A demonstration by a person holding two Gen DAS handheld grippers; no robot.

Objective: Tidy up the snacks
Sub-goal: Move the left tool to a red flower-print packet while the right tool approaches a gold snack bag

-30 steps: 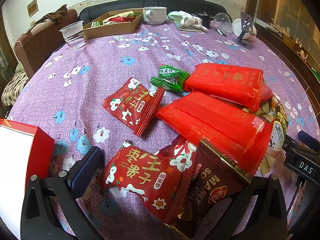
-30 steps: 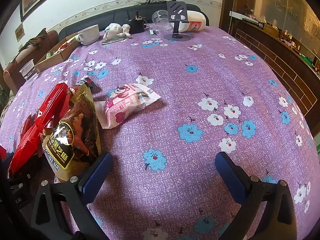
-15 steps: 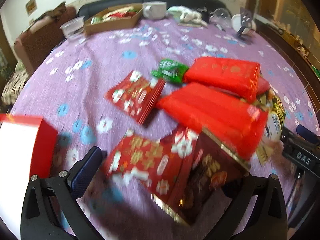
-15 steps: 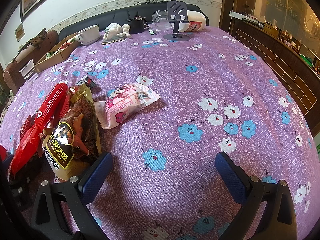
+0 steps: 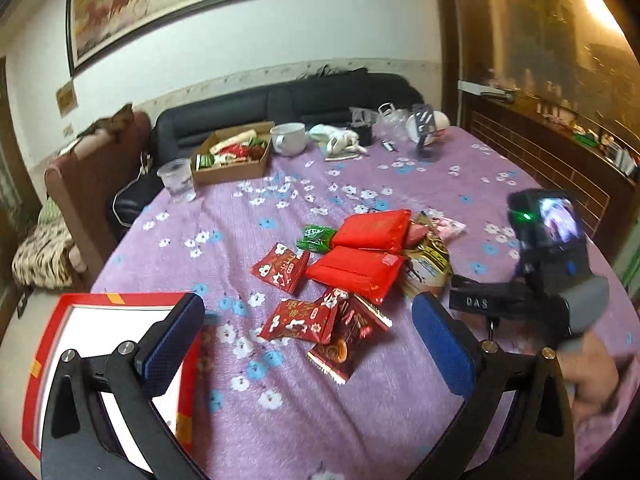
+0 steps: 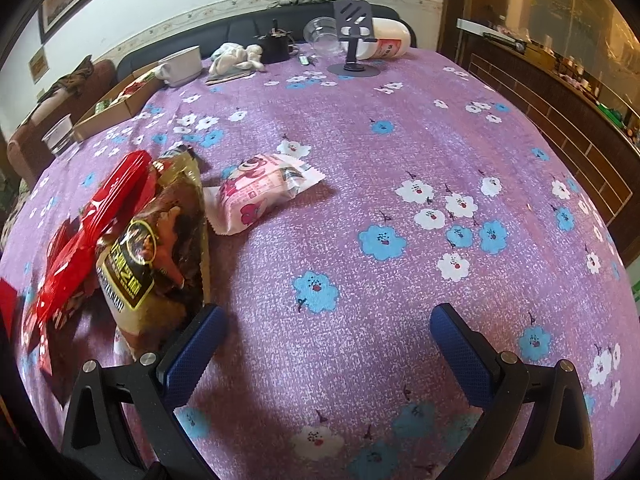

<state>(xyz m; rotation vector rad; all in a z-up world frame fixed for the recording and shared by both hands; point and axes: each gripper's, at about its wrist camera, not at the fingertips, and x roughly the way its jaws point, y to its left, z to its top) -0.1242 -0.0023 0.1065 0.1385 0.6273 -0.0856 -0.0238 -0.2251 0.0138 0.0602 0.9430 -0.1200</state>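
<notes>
Snacks [image 5: 352,276] lie at twelve o'clock on our counter [image 5: 420,184]; we hold both hand-held grippers [image 5: 308,344] [image 6: 328,344] released, empty.

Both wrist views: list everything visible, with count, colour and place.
Tablecloth: one, purple, floral, covers table.
Flat packs: two, red, pile centre.
Small sachets: three, red and white, pile's left and near side.
Green sachet: one, behind them.
Brown wrapper: one, nearest edge.
Gold-brown bag: one, pile's right.
Pink pack: one, apart, right.
Red box: one, white inside, near left.
Cardboard box: one, far left, holds snacks.
Mug: one, white, far.
Plastic cup: one, clear.
Phone stand: one, dark.
Left gripper: fingers open.
Right gripper: open.
</notes>
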